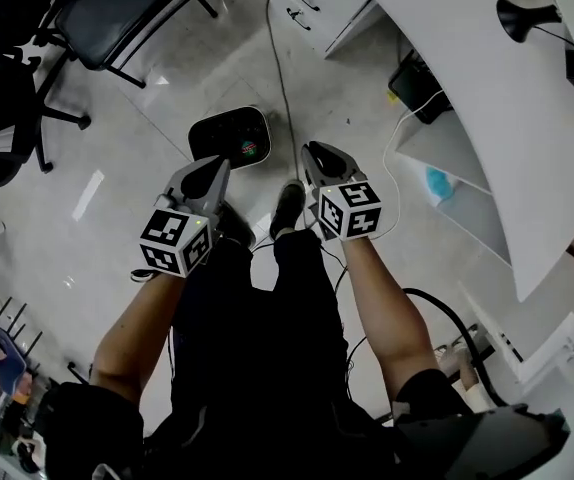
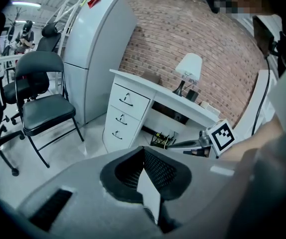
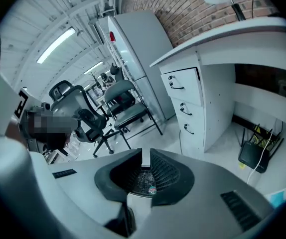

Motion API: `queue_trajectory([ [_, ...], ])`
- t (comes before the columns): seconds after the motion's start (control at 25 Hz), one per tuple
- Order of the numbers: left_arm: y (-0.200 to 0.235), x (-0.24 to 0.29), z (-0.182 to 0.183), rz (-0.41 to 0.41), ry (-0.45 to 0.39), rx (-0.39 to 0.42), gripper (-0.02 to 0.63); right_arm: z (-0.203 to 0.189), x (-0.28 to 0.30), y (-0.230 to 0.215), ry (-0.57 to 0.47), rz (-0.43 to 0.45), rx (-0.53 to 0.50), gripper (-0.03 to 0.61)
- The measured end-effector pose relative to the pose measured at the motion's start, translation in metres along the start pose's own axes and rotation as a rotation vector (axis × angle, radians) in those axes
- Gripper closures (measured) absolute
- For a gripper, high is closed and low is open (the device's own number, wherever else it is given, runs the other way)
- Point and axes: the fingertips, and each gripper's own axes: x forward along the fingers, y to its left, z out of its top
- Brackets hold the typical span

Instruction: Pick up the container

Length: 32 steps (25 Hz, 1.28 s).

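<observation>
Pickup has not begun: the left gripper (image 1: 215, 171) and right gripper (image 1: 317, 155) hang with jaws closed on nothing. What may be the container (image 1: 229, 133), a dark white-rimmed tub, sits on the floor (image 1: 167, 88) just ahead of them, untouched.

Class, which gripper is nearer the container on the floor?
Left. In the head view the left gripper hangs just short of the container; the right gripper is off to its right.

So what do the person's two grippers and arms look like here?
The left gripper and right gripper are grey moulded shells with black, mesh-textured claw pads. Each carries a white cube printed with black square markers. Forearms are unsleeved; trousers are black.
</observation>
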Motion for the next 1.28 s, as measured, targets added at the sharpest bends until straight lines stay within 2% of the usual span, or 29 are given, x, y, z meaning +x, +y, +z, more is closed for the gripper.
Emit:
queue_trajectory([
  [0.32,0.039,0.061,-0.055,-0.004,0.011,-0.009,0.603,-0.058,0.070,-0.048,0.043,-0.015,-0.033,0.565],
  [0.52,0.070,0.089,-0.096,0.016,0.015,-0.036,0.603,-0.097,0.113,-0.063,0.074,-0.003,-0.057,0.565],
  [0.6,0.078,0.103,-0.112,0.014,0.018,-0.025,0.603,-0.111,0.129,-0.069,0.081,0.020,-0.052,0.543],
  [0.68,0.083,0.120,-0.127,-0.005,0.019,0.000,0.603,-0.123,0.146,-0.077,0.091,0.044,-0.060,0.489],
  [0.84,0.101,0.150,-0.155,-0.006,0.017,-0.015,0.603,-0.150,0.179,-0.092,0.096,0.066,-0.073,0.483],
  [1.12,0.117,0.198,-0.198,-0.063,0.009,0.054,0.603,-0.212,0.228,-0.116,0.116,0.093,-0.057,0.461],
  [1.28,0.115,0.217,-0.219,-0.142,0.002,0.071,0.603,-0.250,0.254,-0.129,0.130,0.129,-0.017,0.459],
])
